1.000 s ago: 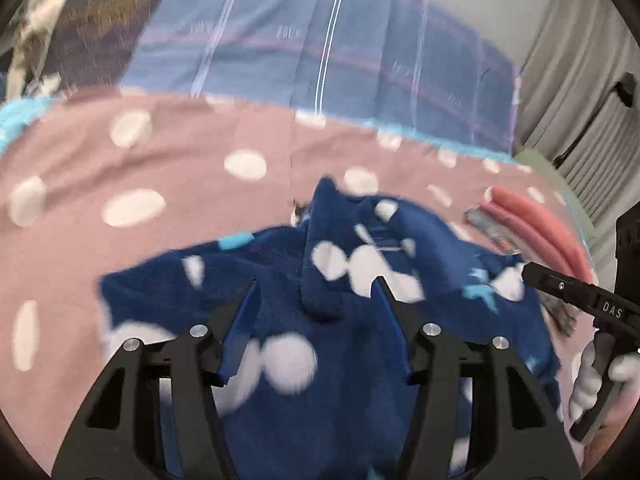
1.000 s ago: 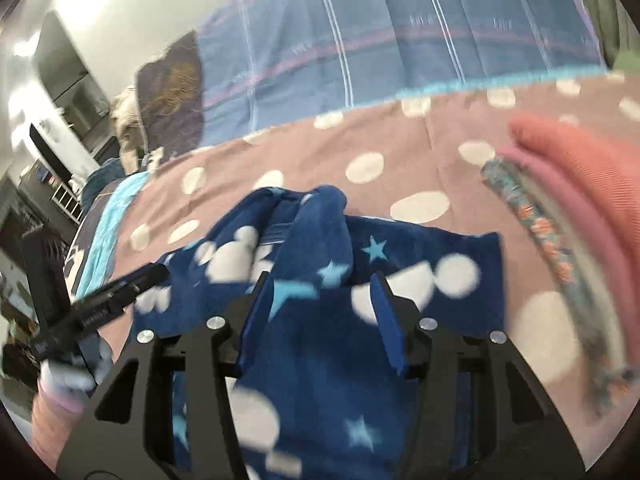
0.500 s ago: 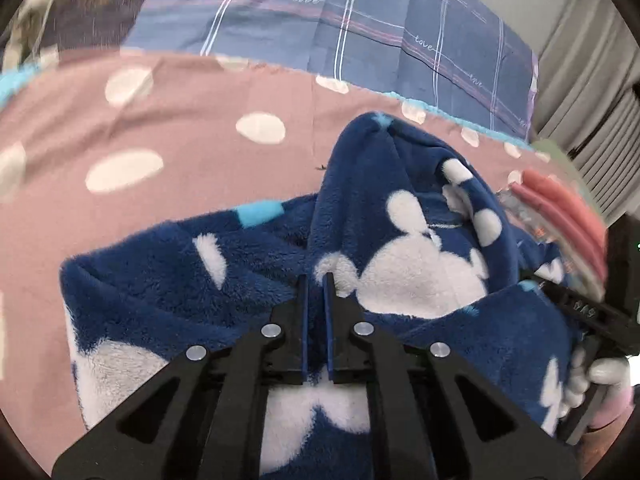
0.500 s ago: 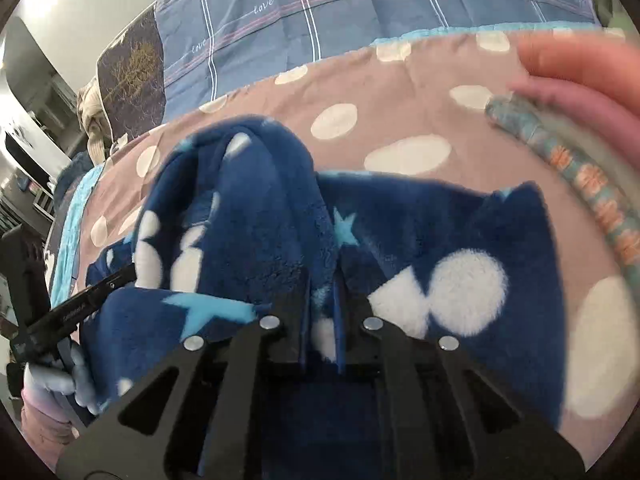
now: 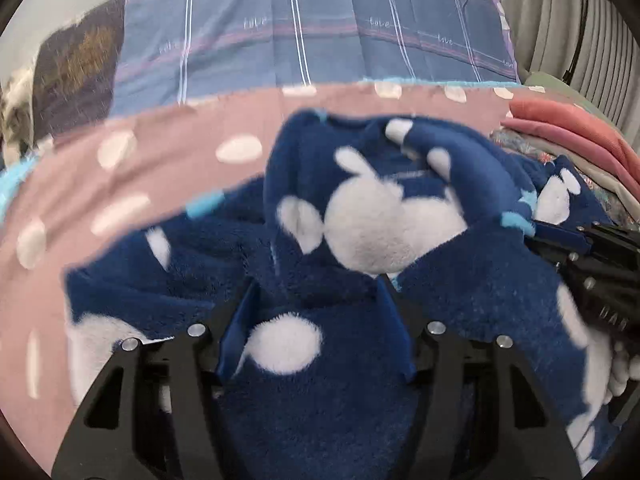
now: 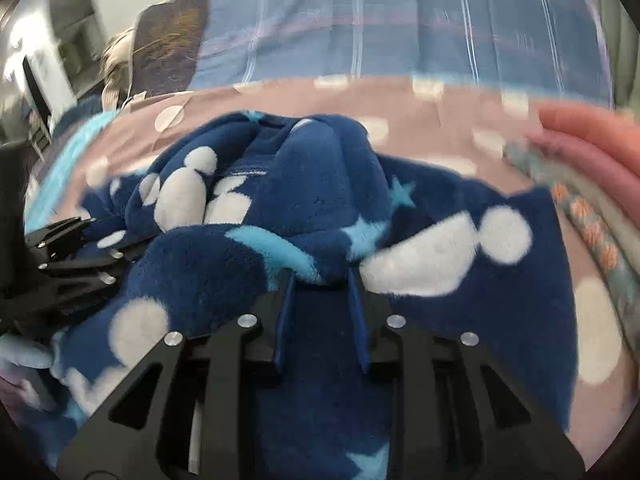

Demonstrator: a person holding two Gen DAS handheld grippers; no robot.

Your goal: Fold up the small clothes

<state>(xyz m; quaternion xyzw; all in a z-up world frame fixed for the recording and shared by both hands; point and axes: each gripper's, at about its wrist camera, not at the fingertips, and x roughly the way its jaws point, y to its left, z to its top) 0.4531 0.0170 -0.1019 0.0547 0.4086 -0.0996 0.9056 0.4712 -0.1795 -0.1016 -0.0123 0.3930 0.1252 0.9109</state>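
1. Left tool (image 5: 316, 300): jaws well apart, just been opening after a pinch. Fleece lies under and between the fingers, pads not pressing on it, so nothing's held.
2. Right tool (image 6: 322, 284): jaws narrower but apart, also just been opening. A fold of fleece sits at the tips; no clamp visible, looks let go.
3. Task item: 1 navy fleece garment (image 5: 372, 216) w/ white blobs and light-blue stars, on the bed's pink dotted cover (image 5: 168, 152), right in front of both tools. Middle humps up in a ridge; far part is doubled toward the near part.
4. Why so, my guess: both tools carried the far edge over and dropped it, which leaves the lump; both point down at the cloth, side by side, so each handles one side of the fold.
5. Count: 2 tools, 1 garment in work, 1 stack of folded clothes (image 5: 572, 132) at the right (pink on top, patterned below; exact no. unclear), prob. finished pieces parked clear. 1 blue plaid pillow (image 5: 312, 28) behind.
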